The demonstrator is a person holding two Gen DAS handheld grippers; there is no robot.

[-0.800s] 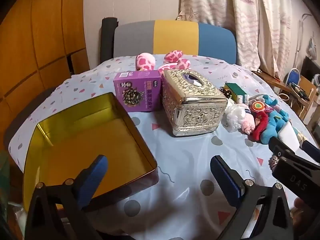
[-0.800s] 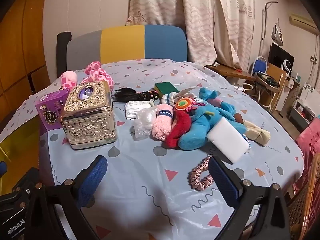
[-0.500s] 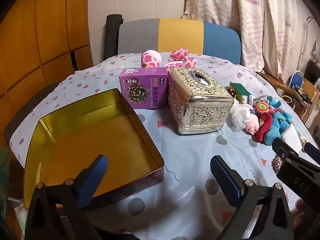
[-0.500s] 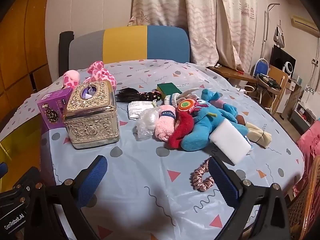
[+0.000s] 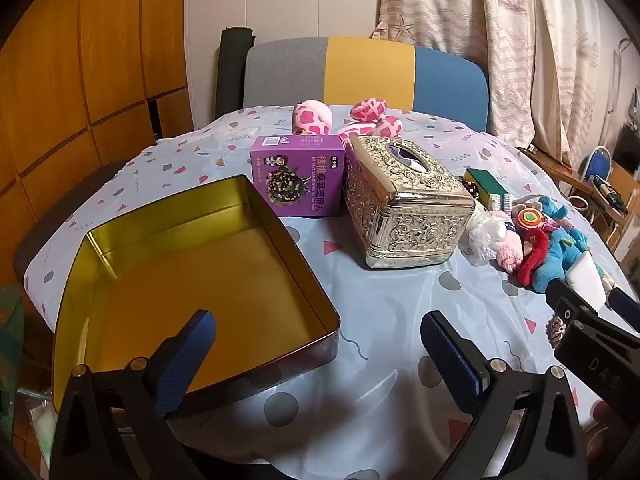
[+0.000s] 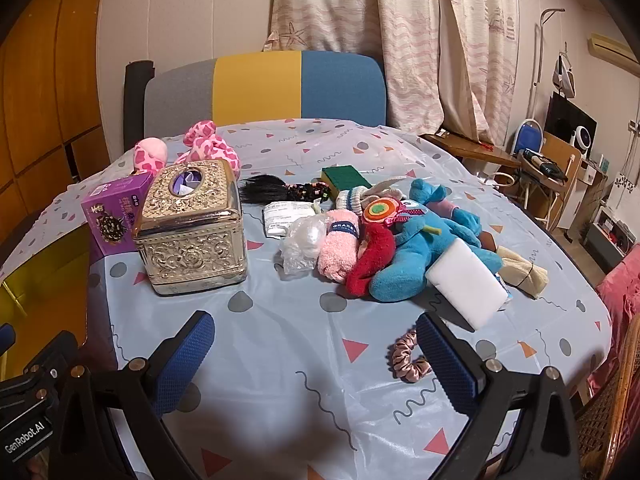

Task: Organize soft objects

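Both grippers hang above the table [image 6: 280,340] with nothing between their fingers. The left gripper [image 5: 318,356] has its jaws wide apart over the near corner of the open gold tin [image 5: 120,240], which has nothing inside. The right gripper [image 6: 316,360] also has its jaws wide apart, over bare cloth.

The soft things lie in a heap on the right part of the table: a blue plush [image 6: 420,252], a red sock [image 6: 370,260], a pink sock [image 6: 340,248] and a clear bag [image 6: 302,240], all touching each other. A white sponge [image 6: 466,280] leans on the plush. A pink scrunchie [image 6: 406,358] lies just beside the right finger of the right gripper. A pink spotted toy [image 6: 200,148] lies behind the silver tissue box [image 6: 192,232], and a purple box [image 5: 298,178] stands beside the tissue box.
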